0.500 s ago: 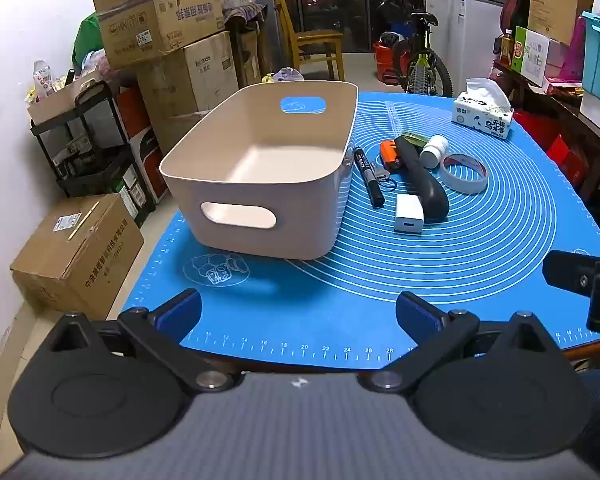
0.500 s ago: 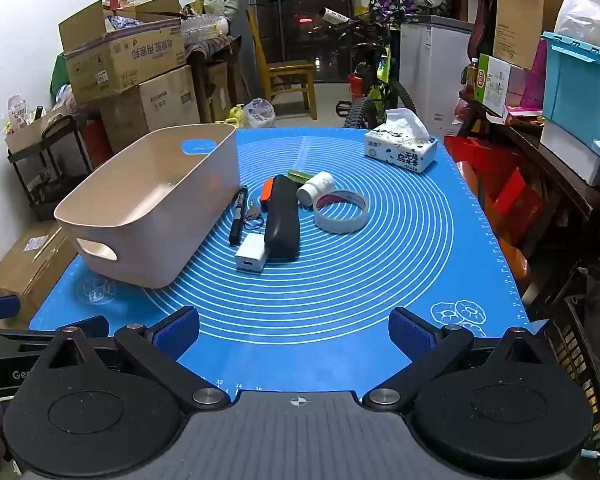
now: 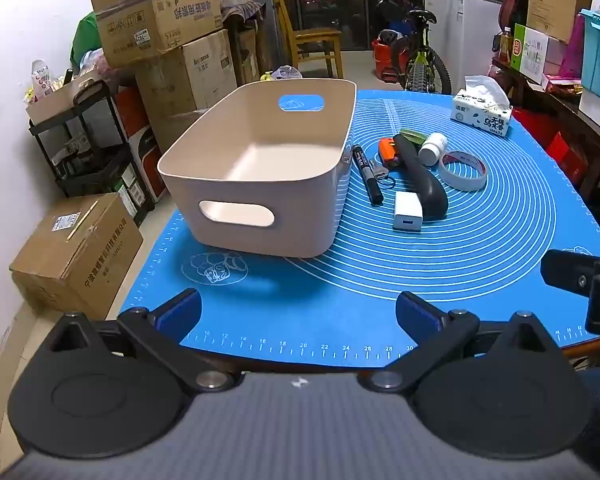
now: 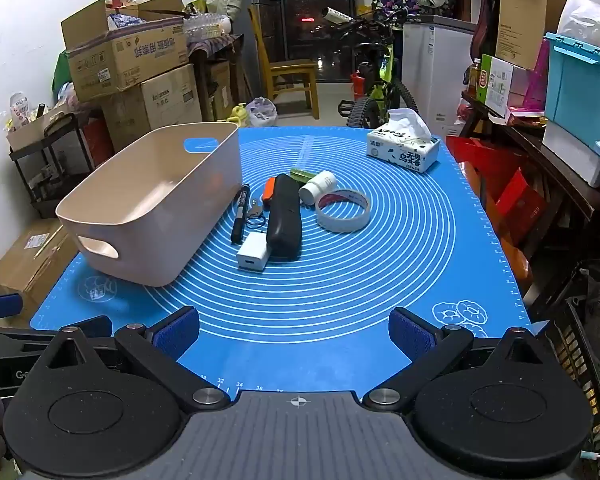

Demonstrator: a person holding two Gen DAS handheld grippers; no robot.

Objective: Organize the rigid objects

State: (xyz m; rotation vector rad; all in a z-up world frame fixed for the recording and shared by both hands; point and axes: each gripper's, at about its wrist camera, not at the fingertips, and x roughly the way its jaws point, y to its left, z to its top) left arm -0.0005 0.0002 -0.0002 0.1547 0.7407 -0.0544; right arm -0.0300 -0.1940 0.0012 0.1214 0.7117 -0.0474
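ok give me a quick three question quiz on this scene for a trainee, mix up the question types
1. True or false: the bin already holds some of the items.
2. Which item lies nearest the bin's side? A) tape roll B) marker C) tissue pack
3. Fill in: both the left gripper and the right gripper stand ____ with nothing between the fingers.

Key: 1 false, the bin is empty. 2 B, the marker lies right beside it. 3 open.
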